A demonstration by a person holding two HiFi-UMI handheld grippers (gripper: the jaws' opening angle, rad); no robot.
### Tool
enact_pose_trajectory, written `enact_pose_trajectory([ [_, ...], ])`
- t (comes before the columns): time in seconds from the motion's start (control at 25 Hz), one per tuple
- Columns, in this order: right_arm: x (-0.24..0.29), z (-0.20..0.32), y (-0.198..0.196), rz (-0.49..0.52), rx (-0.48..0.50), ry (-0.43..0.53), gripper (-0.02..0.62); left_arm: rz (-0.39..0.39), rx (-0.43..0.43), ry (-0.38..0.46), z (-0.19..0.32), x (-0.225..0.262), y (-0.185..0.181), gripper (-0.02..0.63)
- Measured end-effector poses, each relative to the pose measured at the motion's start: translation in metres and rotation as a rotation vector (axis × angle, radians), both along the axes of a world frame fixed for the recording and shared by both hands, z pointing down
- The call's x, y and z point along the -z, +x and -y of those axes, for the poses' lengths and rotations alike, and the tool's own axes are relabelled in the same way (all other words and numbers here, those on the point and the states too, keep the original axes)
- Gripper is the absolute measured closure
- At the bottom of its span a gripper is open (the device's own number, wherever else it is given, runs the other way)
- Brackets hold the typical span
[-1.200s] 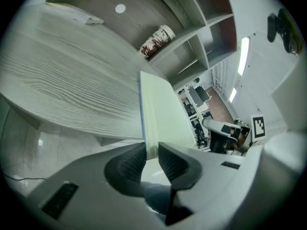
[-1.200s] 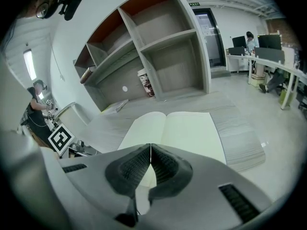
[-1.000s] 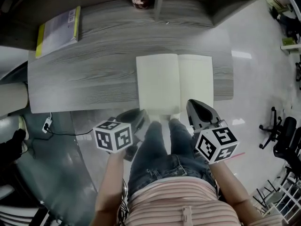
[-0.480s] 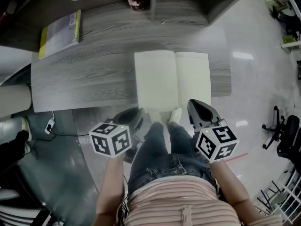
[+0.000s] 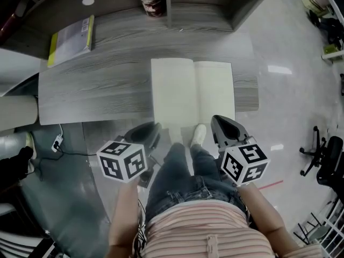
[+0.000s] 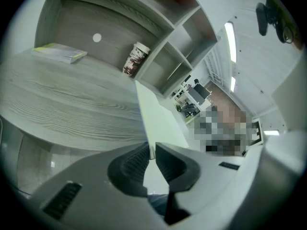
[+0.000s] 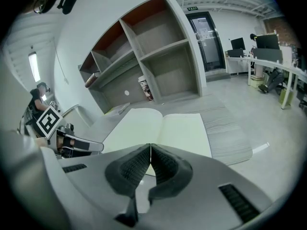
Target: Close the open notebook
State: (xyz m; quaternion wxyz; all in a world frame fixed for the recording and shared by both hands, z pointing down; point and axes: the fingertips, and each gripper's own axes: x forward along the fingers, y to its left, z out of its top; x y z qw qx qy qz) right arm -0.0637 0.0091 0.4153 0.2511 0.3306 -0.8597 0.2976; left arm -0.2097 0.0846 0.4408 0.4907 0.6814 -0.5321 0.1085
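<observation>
Notebook (image 5: 192, 93) lies open, pages up, at the head view's centre on the grey table (image 5: 97, 90). In the left gripper view, the left gripper (image 6: 151, 150) shows jaws that have just been closing to a narrow slit, with nothing between them. In the right gripper view, the right gripper (image 7: 150, 150) has its jaws together, empty, below the pages.

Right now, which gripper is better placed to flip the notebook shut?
Probably left: the left gripper sits at the notebook's near left corner. Its jaws have just been closing and are narrowly apart, with nothing clearly between them. The right gripper is shut.
</observation>
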Motion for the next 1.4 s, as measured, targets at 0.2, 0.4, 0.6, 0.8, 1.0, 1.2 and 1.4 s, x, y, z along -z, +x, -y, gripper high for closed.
enact_pose_trajectory([
  [0.2,-0.001,0.001,0.008,0.001,0.010,-0.001,0.586,0.011,0.013,0.013,0.003,0.010,0.006,0.560],
  [0.4,-0.002,0.001,0.016,0.006,0.020,-0.003,0.586,0.020,0.027,0.021,0.005,0.018,0.011,0.562],
  [0.6,-0.003,0.003,0.022,0.008,0.029,-0.005,0.586,0.033,0.025,0.039,0.009,0.030,0.020,0.565],
  [0.8,-0.015,0.002,0.030,-0.011,0.040,-0.021,0.586,0.039,0.032,0.056,0.011,0.039,0.028,0.568],
  [1.0,-0.032,0.003,0.033,-0.028,0.065,-0.032,0.586,0.050,0.045,0.069,0.014,0.044,0.034,0.570],
  [1.2,-0.054,0.007,0.033,-0.076,0.113,-0.027,0.586,0.055,0.059,0.073,0.017,0.048,0.038,0.572],
  [1.4,-0.068,0.011,0.034,-0.108,0.138,-0.026,0.586,0.058,0.072,0.080,0.018,0.053,0.043,0.574],
])
